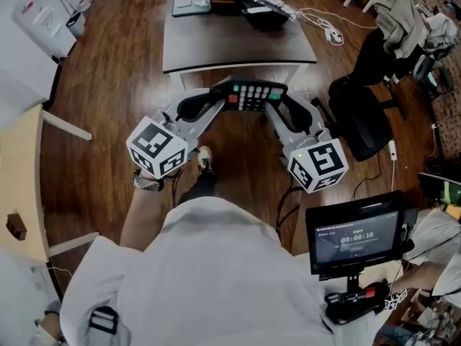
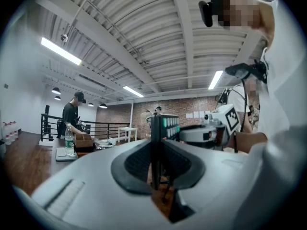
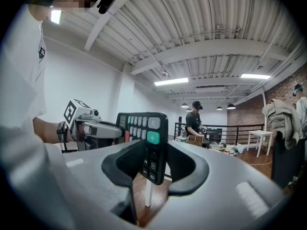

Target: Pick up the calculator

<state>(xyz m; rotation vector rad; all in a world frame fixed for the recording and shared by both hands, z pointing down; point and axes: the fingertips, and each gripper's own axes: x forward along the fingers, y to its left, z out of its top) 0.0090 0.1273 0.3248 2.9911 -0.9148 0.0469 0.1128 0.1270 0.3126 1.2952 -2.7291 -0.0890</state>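
Jaws: left gripper and right gripper both narrow, each clamped on one end of the calculator | Where: just short of the tabletop, calculator held in the air over the floor | Step: squeeze evenly on both sides and don't twist one end against the other | Pose: both grippers level, angled inward toward each other

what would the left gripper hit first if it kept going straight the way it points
The calculator: the left gripper is clamped on one end of it. Past that, the right gripper on the other end looks next in line, though depth is unclear.
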